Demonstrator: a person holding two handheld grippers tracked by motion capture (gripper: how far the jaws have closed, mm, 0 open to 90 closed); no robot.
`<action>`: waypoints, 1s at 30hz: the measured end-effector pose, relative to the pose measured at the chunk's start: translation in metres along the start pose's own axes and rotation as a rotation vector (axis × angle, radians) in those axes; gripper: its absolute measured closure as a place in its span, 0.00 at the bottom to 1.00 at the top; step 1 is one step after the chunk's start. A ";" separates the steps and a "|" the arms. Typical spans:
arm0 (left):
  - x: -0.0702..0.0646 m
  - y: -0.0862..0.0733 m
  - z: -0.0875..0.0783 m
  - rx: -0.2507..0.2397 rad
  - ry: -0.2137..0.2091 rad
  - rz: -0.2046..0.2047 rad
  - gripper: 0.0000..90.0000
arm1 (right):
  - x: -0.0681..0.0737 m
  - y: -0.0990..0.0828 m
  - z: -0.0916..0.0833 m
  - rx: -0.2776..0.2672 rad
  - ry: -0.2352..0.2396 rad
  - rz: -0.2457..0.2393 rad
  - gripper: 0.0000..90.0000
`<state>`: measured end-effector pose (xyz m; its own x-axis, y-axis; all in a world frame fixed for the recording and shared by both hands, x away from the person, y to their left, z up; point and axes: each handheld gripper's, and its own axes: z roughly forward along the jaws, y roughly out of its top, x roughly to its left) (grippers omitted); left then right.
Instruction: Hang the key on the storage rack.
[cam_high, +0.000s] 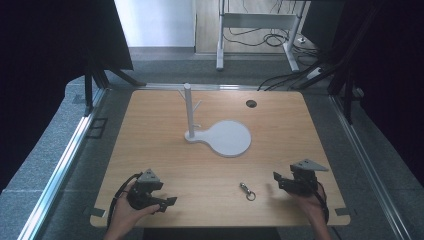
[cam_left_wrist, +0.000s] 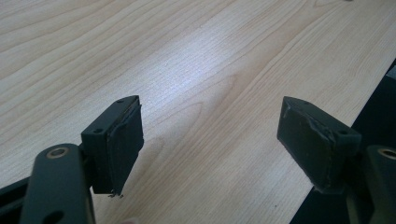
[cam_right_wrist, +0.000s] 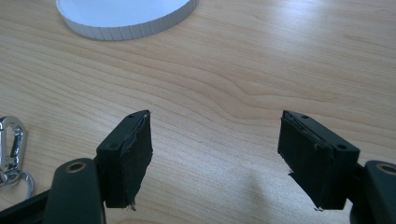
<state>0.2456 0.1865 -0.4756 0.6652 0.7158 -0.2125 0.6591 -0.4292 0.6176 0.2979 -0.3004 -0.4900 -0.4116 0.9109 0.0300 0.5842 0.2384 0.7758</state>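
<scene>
A wooden table (cam_high: 165, 150) seen from above, with a person's two hands coming in from the near edge, each holding a black two-jaw gripper.

At the near left, the left gripper (cam_high: 169, 202) sits low over the wood, pointing toward the right. In the left gripper view its jaws stand wide apart with nothing but bare wood between them; it holds nothing.

Toward the middle of the table stands a white stand (cam_high: 188, 112), an upright post with short pegs, joined to a flat round white base (cam_high: 230, 138) that lies to its right.

Nearer the person, between the two grippers and closer to the right one, a small metal clip (cam_high: 247, 190) with a ring lies flat on the wood.

At the near right, the right gripper (cam_high: 278, 180) points left toward the clip, near it but apart. In the right gripper view its jaws are fully spread and empty, the clip (cam_right_wrist: 11, 144) at the left edge, the base (cam_right_wrist: 126, 16) beyond.
</scene>
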 end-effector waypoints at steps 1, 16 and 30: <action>0.000 0.000 0.000 0.002 0.001 -0.001 0.26 | -0.001 0.000 -0.002 -0.008 0.003 0.000 0.30; 0.001 -0.001 0.001 0.018 0.005 -0.001 0.26 | 0.004 0.008 -0.015 -0.045 0.040 -0.030 0.30; 0.002 -0.001 -0.002 0.006 0.012 -0.010 0.26 | 0.006 0.021 -0.006 0.051 0.097 -0.065 0.31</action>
<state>0.2456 0.1894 -0.4755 0.6545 0.7266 -0.2091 0.6674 -0.4253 0.6112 0.3035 -0.2916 -0.4699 -0.5135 0.8570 0.0435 0.5883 0.3147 0.7449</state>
